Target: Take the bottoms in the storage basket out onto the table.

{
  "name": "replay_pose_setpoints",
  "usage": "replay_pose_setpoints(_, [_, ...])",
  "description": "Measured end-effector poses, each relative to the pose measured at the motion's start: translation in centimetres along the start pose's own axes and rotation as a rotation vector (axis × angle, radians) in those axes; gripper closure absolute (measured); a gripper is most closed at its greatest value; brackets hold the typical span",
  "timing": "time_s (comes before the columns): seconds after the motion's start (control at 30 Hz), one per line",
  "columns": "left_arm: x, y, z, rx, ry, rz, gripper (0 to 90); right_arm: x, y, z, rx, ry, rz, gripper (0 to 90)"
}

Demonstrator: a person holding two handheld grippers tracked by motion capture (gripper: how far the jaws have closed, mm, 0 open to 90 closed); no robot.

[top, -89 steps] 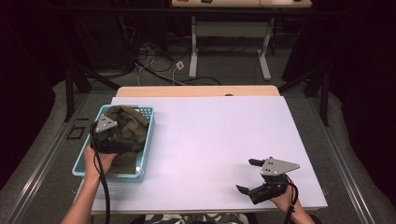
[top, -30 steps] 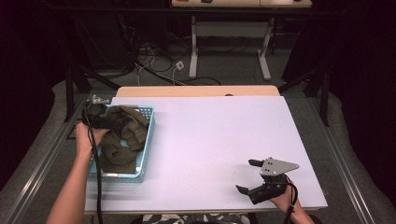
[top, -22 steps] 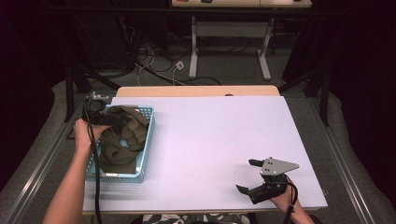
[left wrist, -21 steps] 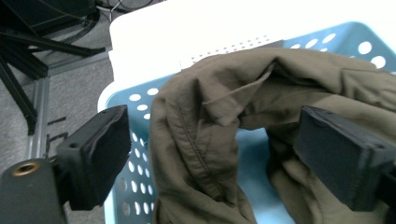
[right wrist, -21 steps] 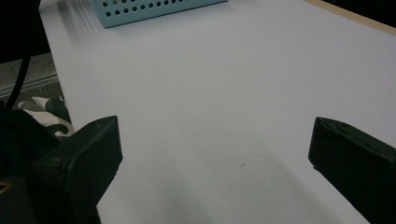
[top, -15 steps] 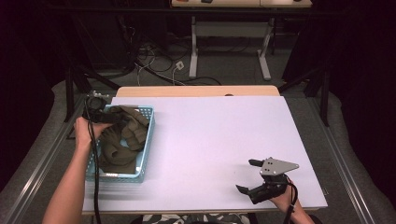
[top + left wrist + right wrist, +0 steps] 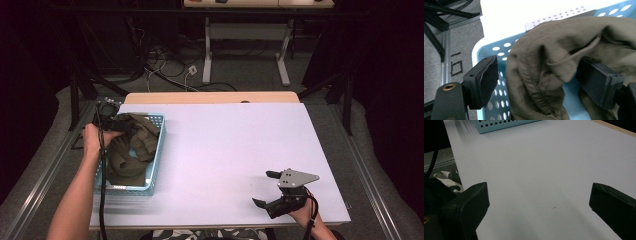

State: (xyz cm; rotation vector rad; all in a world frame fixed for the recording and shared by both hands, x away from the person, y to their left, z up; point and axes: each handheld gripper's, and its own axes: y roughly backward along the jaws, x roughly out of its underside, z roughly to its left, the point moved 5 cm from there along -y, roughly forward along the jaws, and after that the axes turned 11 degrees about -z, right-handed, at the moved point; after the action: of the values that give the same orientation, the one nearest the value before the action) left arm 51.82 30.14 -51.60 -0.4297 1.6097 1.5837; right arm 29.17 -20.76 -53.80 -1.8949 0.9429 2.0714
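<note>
Left claw (image 7: 534,82) closing around a fold of olive cloth (image 7: 554,57) in the blue basket (image 7: 156,150) — pads not yet pressing; right claw (image 7: 265,189) spread, well apart.

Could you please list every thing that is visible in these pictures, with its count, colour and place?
garment: one, olive-brown, crumpled in the basket, one fold between the left fingers
basket: one, light blue, perforated, at the table's left edge
table: one, white top with a wooden far edge
desk: one, white legs, beyond the table
cables: several, dark, on the floor behind
left gripper: one, black, over the basket's far end, fingers just closing round the fold, one pad touching it, the other apart
right gripper: one, black, open, near right of the table
</note>
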Motion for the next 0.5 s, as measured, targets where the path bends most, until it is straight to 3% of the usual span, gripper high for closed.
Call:
replay_pose_setpoints(0.17, [0.15,-0.34,0.13,-0.004,-0.012,0.017,18.9,-0.01,-0.02,0.0,0.004,-0.002,0.001,2.6])
replay_pose_setpoints(0.5, [0.37,-1.03,-0.23,-0.041,-0.028,0.043,42.2,0.03,-0.07,-0.04,0.011,-0.002,0.007,3.5])
